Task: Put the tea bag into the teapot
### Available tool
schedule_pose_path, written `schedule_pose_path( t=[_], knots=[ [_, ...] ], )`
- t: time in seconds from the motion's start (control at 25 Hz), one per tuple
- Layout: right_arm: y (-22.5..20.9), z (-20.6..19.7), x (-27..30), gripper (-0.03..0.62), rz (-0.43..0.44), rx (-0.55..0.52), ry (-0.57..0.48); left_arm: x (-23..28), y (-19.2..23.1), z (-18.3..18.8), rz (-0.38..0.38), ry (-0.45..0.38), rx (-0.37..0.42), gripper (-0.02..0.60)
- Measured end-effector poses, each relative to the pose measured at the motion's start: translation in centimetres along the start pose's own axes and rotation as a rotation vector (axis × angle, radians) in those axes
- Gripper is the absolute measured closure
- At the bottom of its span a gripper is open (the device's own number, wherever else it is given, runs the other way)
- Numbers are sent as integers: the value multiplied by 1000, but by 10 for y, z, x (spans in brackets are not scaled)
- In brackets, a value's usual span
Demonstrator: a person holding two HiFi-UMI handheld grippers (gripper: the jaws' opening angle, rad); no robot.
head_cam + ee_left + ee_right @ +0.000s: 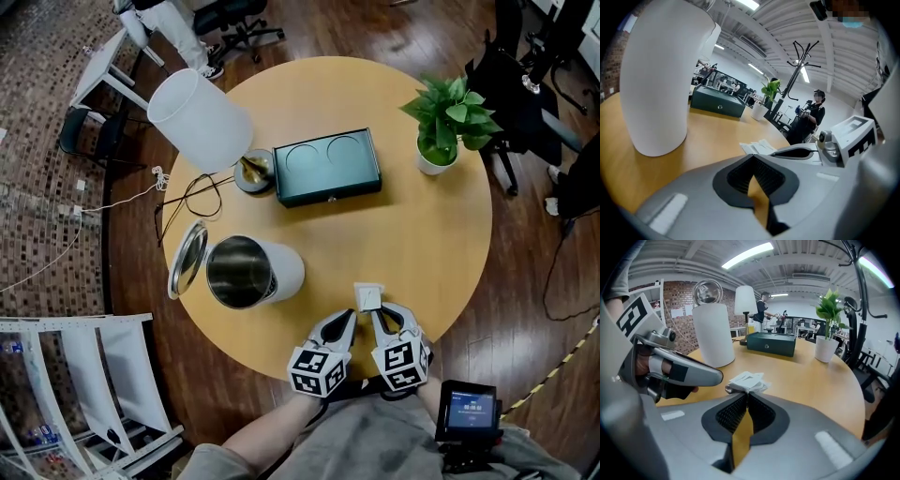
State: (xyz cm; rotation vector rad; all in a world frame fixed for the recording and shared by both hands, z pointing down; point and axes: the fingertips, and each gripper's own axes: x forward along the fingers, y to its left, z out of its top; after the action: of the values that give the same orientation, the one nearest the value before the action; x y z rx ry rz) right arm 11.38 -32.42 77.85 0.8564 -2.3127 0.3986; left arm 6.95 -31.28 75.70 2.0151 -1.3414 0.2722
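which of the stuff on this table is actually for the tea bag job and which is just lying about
For the job: tea bag, pinched in the right claw; teapot, its lid open.
Just lying about: dark green box, potted plant, table lamp.

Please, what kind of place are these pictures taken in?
Probably an open-plan office or lab: a round wooden table with a swivel chair nearby, rows of desks behind, and strip lights on a bare ceiling.
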Motion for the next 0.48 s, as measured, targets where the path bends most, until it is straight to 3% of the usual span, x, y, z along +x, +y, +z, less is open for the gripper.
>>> schedule_pose_path(
  t=[0.48],
  knots=[
    [3,99,-81,571,-44,-47,-191,-59,-56,95,-31,-183,76,581]
  ],
)
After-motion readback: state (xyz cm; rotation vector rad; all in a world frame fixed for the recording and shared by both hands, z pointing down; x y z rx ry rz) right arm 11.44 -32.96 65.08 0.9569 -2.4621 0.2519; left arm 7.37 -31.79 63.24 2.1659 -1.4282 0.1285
